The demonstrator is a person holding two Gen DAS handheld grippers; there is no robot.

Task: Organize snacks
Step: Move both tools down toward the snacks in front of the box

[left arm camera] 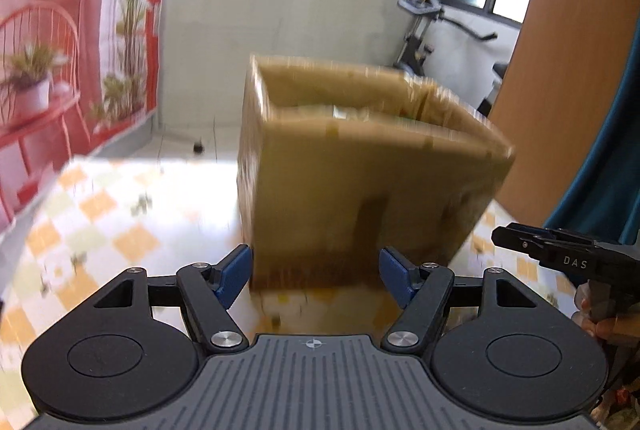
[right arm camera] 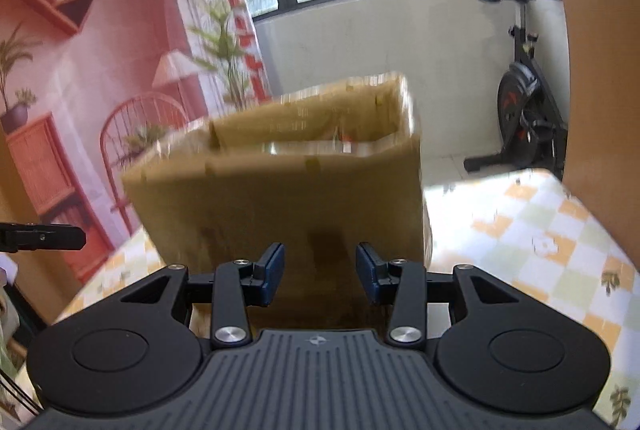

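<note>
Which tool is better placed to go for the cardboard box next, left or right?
Marginal call: right. The right tool faces the cardboard box squarely, its near wall centred between open fingers. The left tool, also open, faces the box's near left corner, off-centre. Both views are blurred, and the box contents are unclear.

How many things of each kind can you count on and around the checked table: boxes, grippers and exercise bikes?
Cardboard box: 1
Grippers: 2, the left gripper and the right gripper
Exercise bike: 1
Total: 4
The box stands on the checked table; what lies inside it is too blurred to count.
</note>
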